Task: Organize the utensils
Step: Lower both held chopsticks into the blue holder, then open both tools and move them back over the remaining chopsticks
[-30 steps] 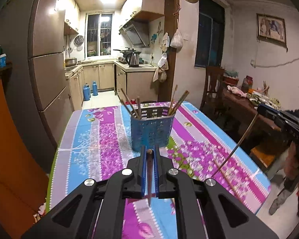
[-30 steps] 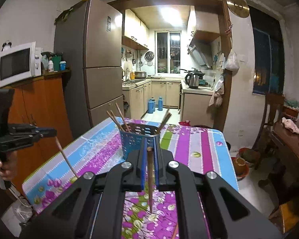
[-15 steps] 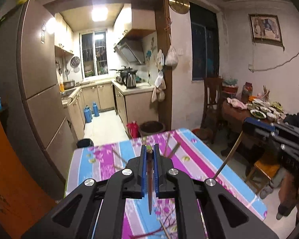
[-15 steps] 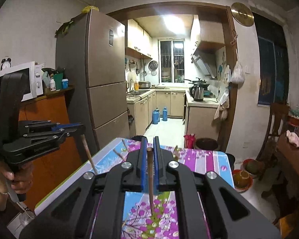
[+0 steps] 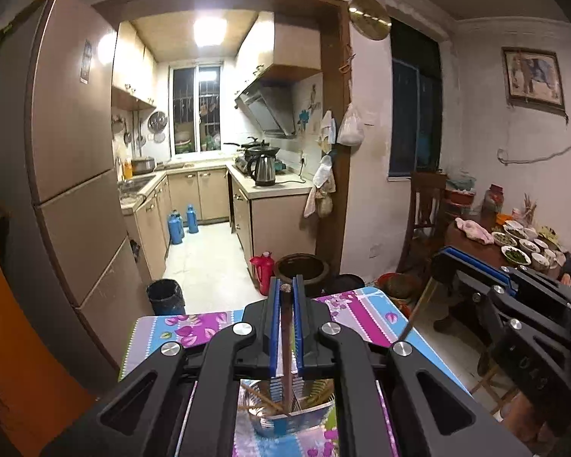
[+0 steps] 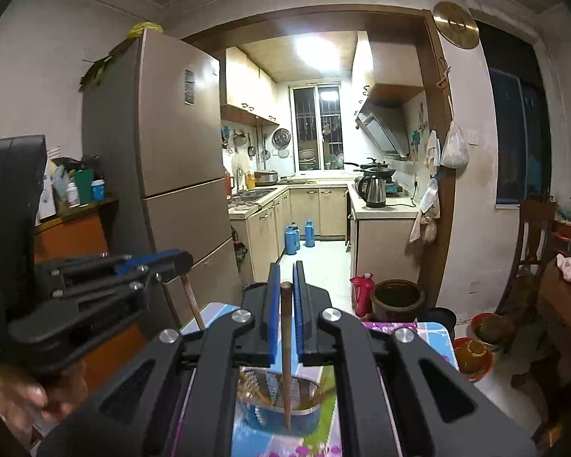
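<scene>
Both grippers have risen since a second ago; the blue utensil holder (image 5: 285,415) now sits at 6 o'clock under our fingers.

We clamp one chopstick (image 5: 286,346) in the left gripper (image 5: 286,293) and another chopstick (image 6: 285,350) in the right gripper (image 6: 285,285), tips hanging down so each can drop in; both hands tilt slightly downward.

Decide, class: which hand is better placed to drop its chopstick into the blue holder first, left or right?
Roughly equal; slightly the left. The left gripper holds its chopstick with the tip inside the holder, while the right gripper's chopstick points near the holder's front rim.
</scene>
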The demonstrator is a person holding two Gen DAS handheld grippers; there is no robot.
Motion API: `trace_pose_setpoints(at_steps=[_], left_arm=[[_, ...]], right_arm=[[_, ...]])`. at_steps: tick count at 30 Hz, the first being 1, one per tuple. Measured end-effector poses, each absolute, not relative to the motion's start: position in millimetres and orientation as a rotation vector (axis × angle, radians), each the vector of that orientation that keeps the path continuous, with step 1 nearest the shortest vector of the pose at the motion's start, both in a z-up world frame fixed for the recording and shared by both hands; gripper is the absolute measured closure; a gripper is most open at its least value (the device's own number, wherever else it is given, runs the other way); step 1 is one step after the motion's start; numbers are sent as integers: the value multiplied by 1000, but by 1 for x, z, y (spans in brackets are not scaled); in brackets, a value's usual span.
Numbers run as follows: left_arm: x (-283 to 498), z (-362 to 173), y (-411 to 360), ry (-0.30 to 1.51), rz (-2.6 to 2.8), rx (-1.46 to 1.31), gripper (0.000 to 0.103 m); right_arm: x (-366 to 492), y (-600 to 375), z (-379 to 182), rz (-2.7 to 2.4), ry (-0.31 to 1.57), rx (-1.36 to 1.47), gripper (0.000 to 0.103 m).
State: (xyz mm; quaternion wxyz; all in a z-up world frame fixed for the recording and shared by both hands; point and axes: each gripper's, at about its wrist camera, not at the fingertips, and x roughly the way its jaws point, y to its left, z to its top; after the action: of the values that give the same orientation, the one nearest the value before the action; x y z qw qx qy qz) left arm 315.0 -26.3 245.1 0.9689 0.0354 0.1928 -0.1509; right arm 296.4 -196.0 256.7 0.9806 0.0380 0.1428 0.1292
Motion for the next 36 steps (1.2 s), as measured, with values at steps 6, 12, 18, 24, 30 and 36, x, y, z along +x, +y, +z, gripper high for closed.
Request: trace_pose_setpoints(at_steps=[6,12,18,24,30,36], left_arm=[[368,216,-27,426,-304,40,95],[402,178,-23,452,-290,30,95],[418,152,-15,486,-249,49,95],[396,168,-1,405,-194,46,94],[319,180,7,261,-89,120,69],[204,145,47,261,-133,158,54]], right_arm=[[345,-195,228,231,307,117,98],[378,-190,191,240,362,136,98],[390,-182,171,238,410,118,97],[374,-190,177,224,370,99,97],[310,-221,181,240,335,82,95],[185,-267,144,231,334,-45,73]])
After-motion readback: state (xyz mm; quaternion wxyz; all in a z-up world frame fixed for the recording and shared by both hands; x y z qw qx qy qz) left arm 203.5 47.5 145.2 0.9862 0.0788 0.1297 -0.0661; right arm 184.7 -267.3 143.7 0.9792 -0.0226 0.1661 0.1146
